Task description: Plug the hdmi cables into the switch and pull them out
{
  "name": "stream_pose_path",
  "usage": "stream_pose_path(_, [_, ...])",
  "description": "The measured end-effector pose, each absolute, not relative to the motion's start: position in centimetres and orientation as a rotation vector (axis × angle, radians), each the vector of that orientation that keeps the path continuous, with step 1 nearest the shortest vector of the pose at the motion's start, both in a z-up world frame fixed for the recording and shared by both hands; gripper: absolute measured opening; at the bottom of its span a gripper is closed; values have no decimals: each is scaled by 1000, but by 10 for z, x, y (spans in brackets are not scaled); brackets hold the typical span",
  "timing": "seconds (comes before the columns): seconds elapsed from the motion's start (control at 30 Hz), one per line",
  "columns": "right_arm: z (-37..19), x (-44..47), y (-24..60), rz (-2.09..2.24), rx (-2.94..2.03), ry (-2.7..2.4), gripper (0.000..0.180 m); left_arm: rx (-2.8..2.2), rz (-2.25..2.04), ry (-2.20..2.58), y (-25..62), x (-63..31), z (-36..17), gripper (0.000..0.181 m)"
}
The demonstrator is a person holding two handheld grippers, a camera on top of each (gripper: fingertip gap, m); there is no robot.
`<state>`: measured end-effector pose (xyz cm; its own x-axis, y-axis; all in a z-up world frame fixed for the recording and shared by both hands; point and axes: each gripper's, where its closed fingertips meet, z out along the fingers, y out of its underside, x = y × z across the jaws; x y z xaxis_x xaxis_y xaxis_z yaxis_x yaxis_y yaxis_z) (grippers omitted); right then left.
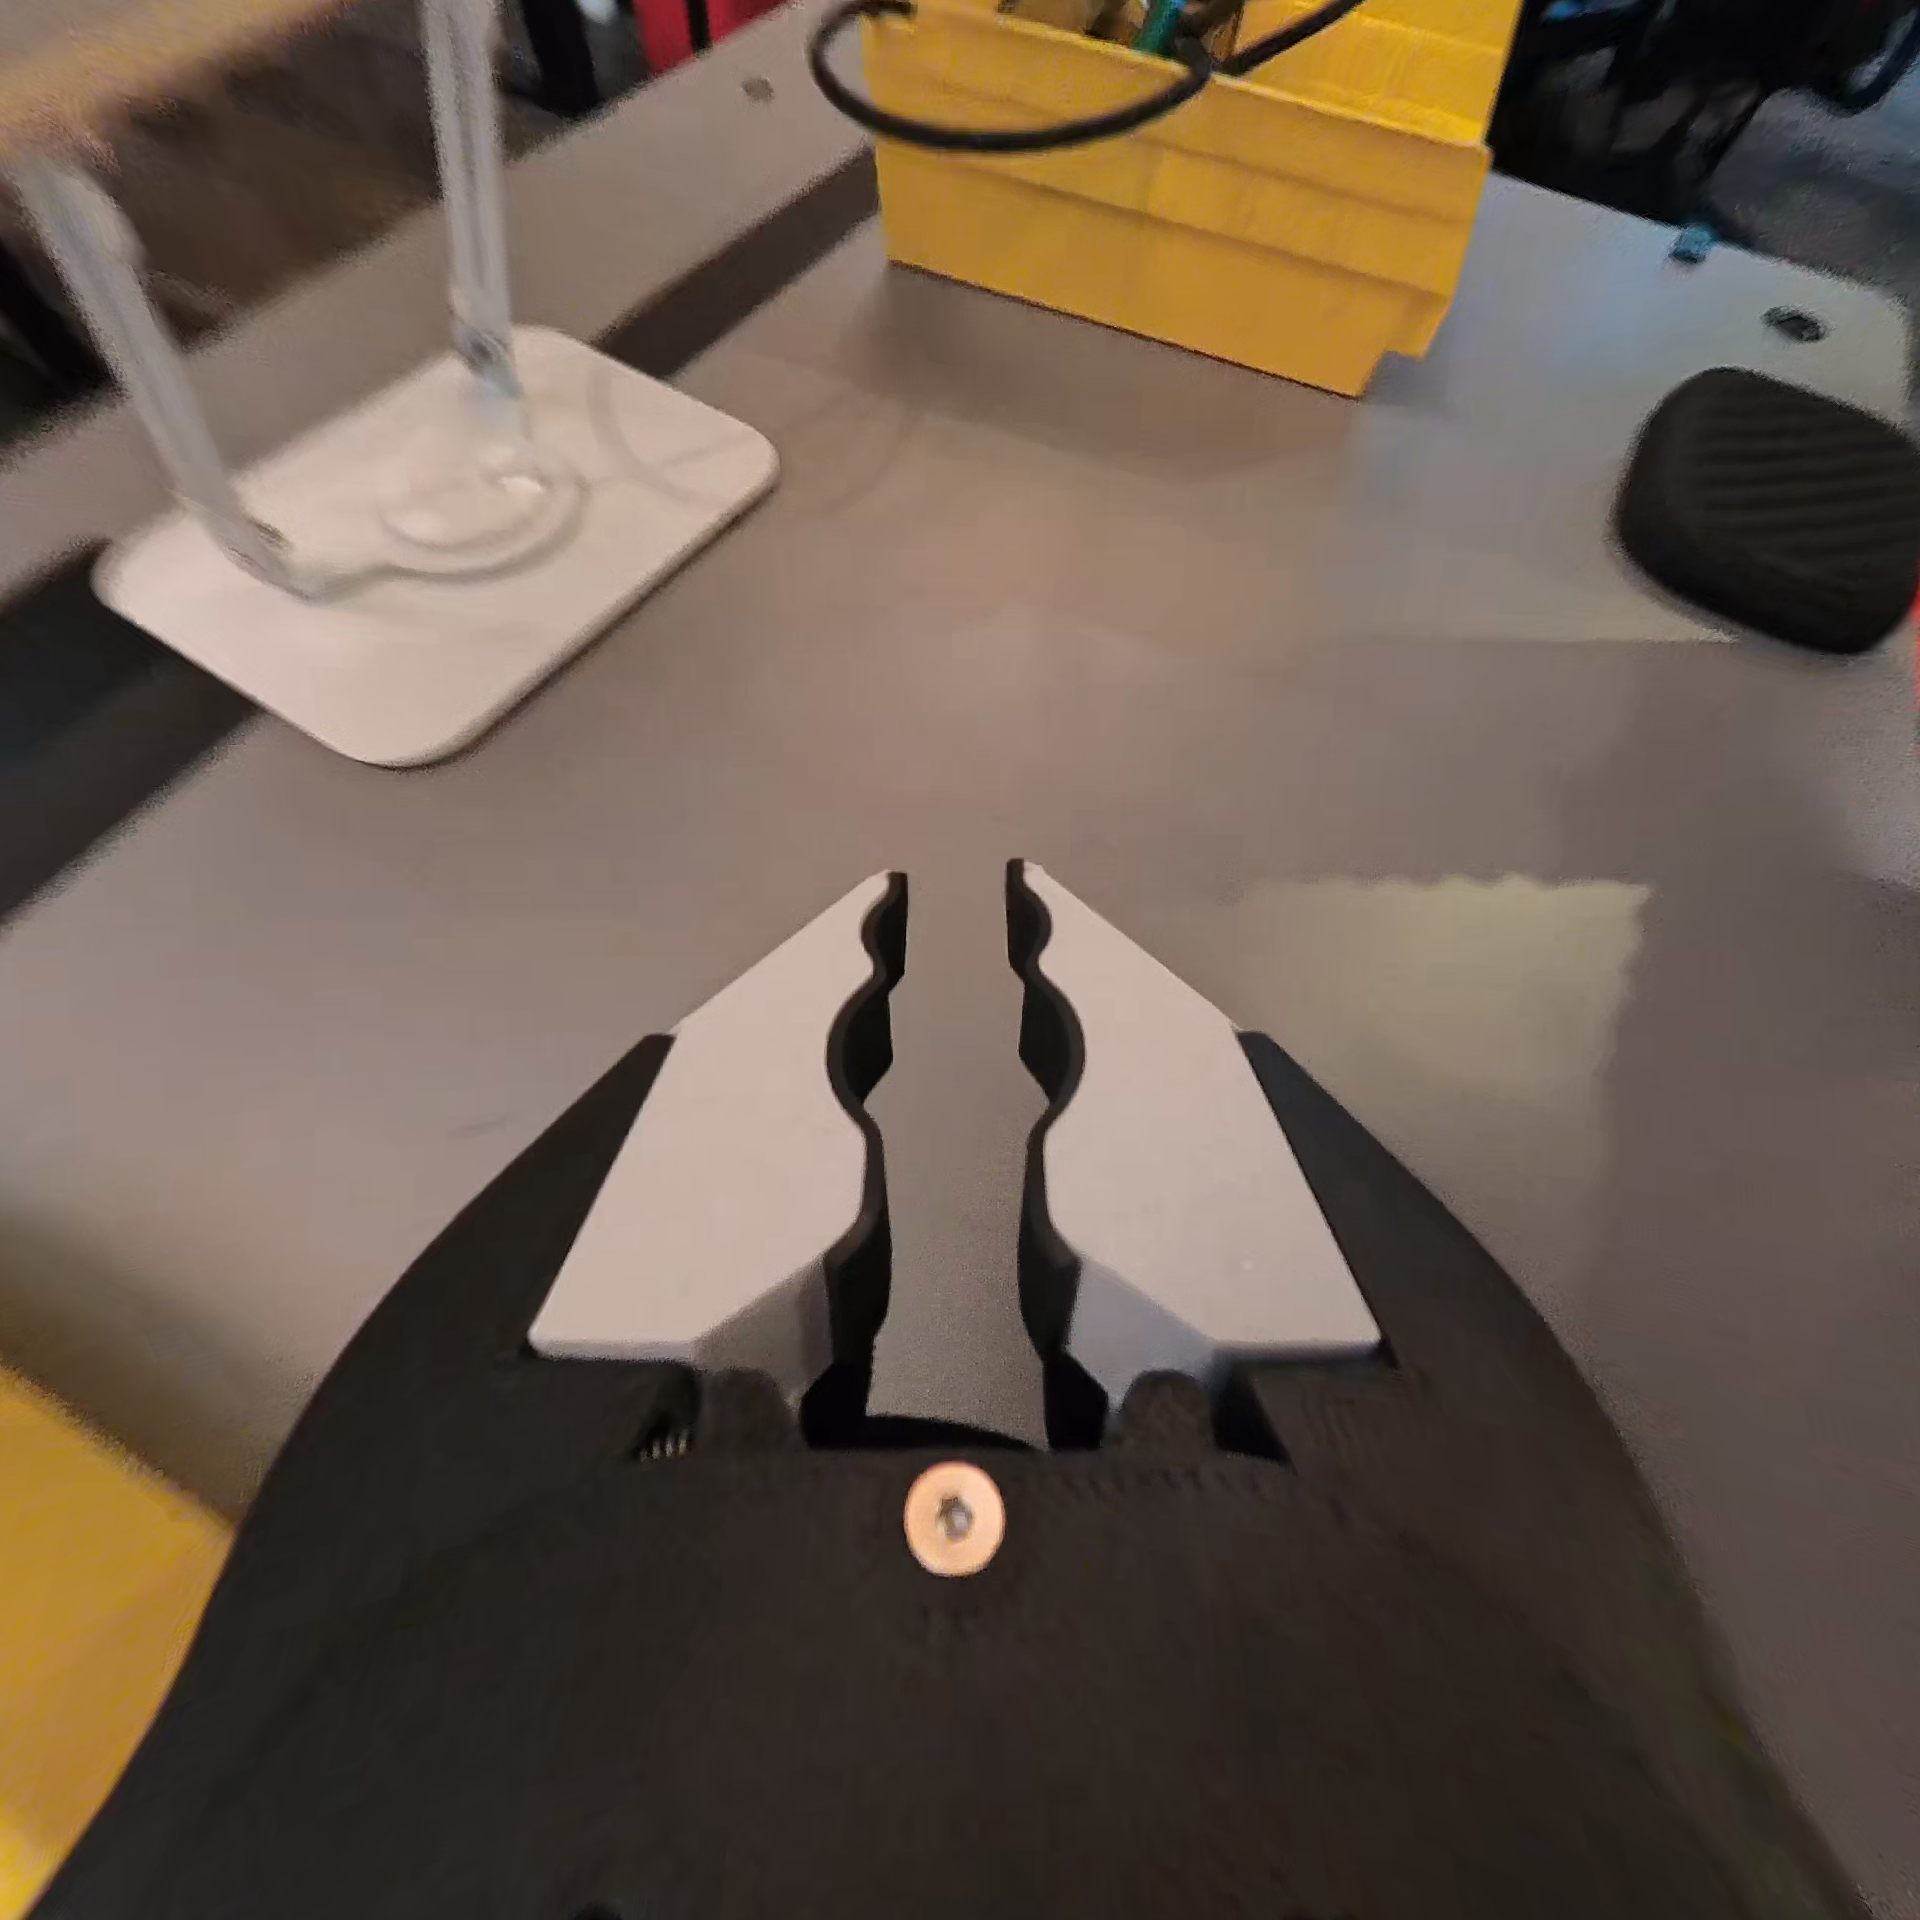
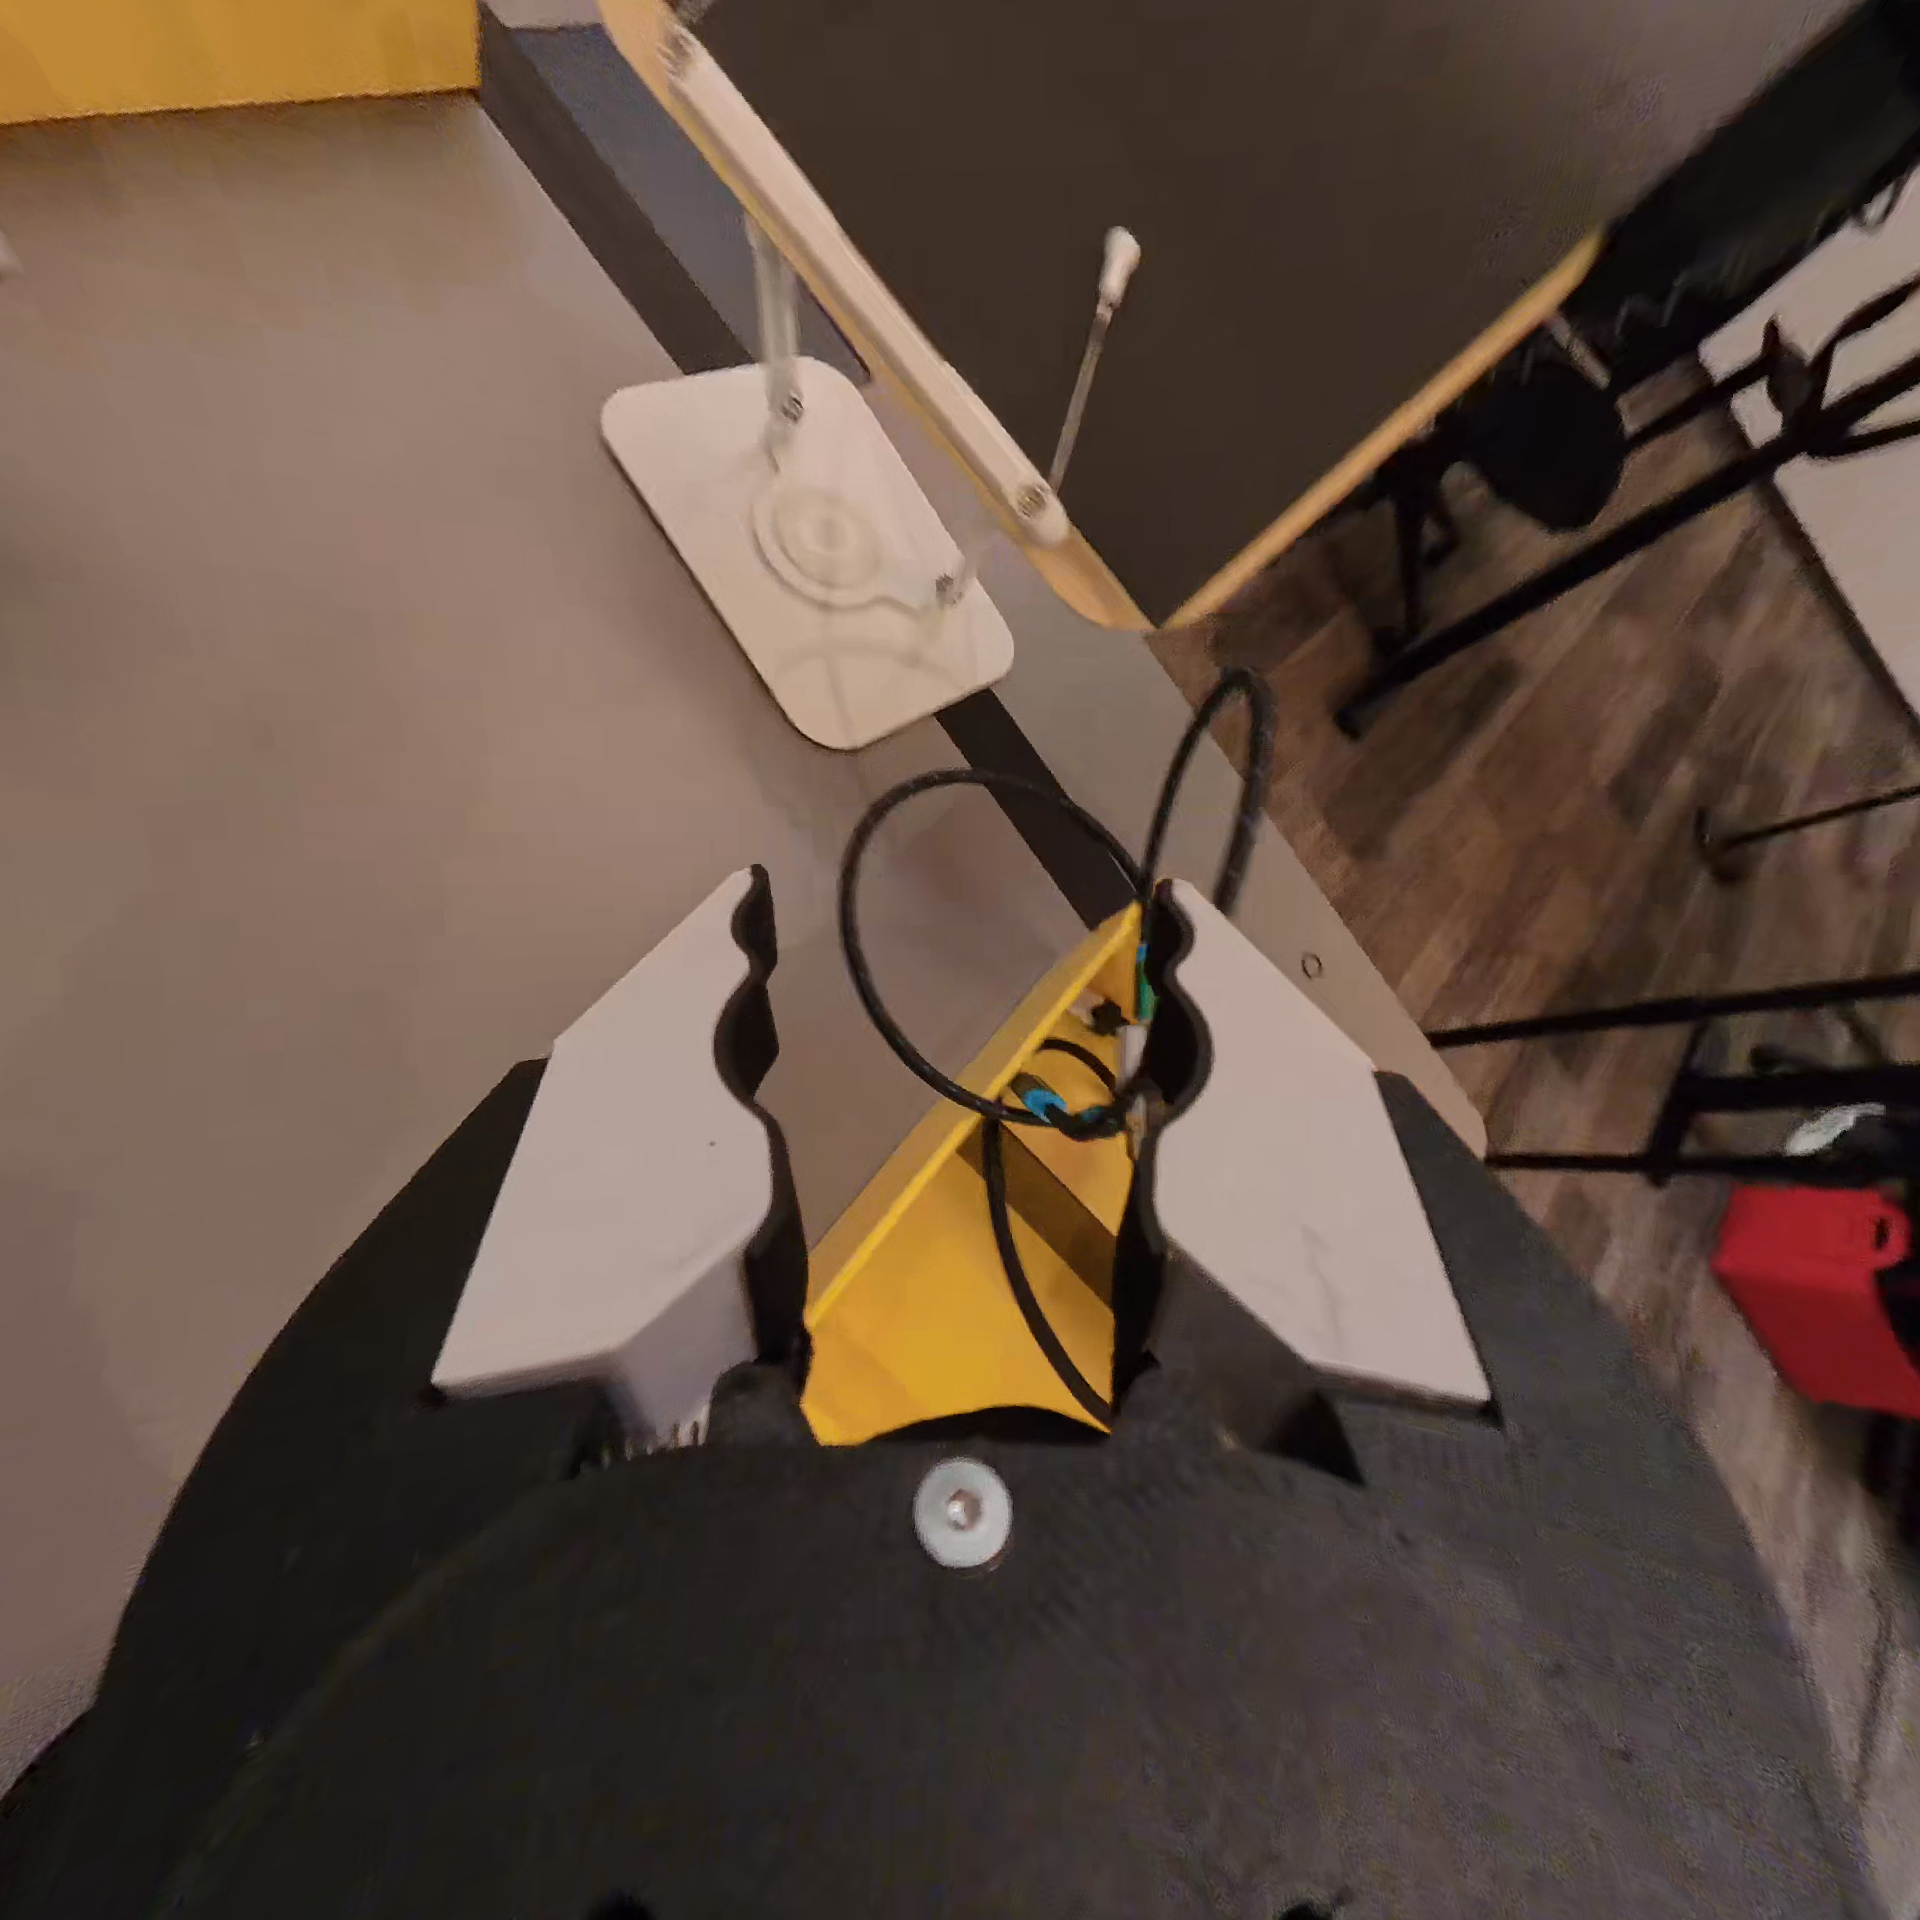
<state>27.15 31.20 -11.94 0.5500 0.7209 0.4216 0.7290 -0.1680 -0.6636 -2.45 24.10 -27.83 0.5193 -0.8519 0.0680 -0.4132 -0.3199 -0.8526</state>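
A yellow bin (image 1: 1174, 239) stands at the far side of the grey table (image 1: 1039, 675), and black cables (image 1: 987, 135) loop out of its top. My left gripper (image 1: 956, 878) hovers over bare table, jaws a narrow gap apart and empty. My right gripper (image 2: 961, 883) is wide open and empty, directly above the yellow bin (image 2: 935, 1278). Black cables (image 2: 873, 935) with blue and green marks rise between its fingers; nothing is gripped. I cannot make out a switch in either view.
A white stand base (image 1: 447, 561) with clear posts sits at the left; it also shows in the right wrist view (image 2: 810, 561). A black ribbed pad (image 1: 1777, 509) lies at the right. A yellow object (image 1: 83, 1621) is at near left. The table edge (image 2: 1382, 1039) drops to wood floor with a red box (image 2: 1818, 1299). There is about 35 cm between the tips of the two grippers.
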Motion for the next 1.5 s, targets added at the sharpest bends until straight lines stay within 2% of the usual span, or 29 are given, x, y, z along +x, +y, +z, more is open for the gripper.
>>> stream_pose_path(0.23, [-164,214,249,210,-1846,-1343,62,-1867,-180,868,293,-141,-185,16])
stream_pose_path(0.33, [-177,200,229,281,-1841,-1365,61,-1956,62,821,330,-212,-175,23])
stream_pose_path(0.57, [-199,167,195,435,-1804,-1385,60,-2340,128,830,409,-290,-233,52])
stream_pose_path(0.77, [-225,155,187,493,-1838,-1395,60,-2550,512,1314,436,-336,-301,56])
stream_pose_path(0.93, [-243,155,186,523,-1874,-1404,60,-2720,486,1578,423,-357,-334,56])
stream_pose_path(1.0, [-245,155,188,538,-1875,-1395,60,-2866,374,1526,413,-359,-346,60])
stream_pose_path(1.1, [-249,151,190,555,-1871,-1398,59,-3014,169,1332,410,-351,-359,75])
stream_pose_path(1.23, [-254,148,190,554,-1866,-1422,59,-3155,94,1156,407,-357,-375,90])
stream_pose_path(1.33, [-259,149,191,552,-1877,-1423,59,-3218,42,1084,403,-354,-386,91])
stream_pose_path(1.47, [-262,153,193,542,-1887,-1417,59,-3250,120,1051,403,-360,-394,76])
stream_pose_path(1.5, [-263,154,193,539,-1889,-1418,59,-3242,114,1039,404,-360,-393,65])
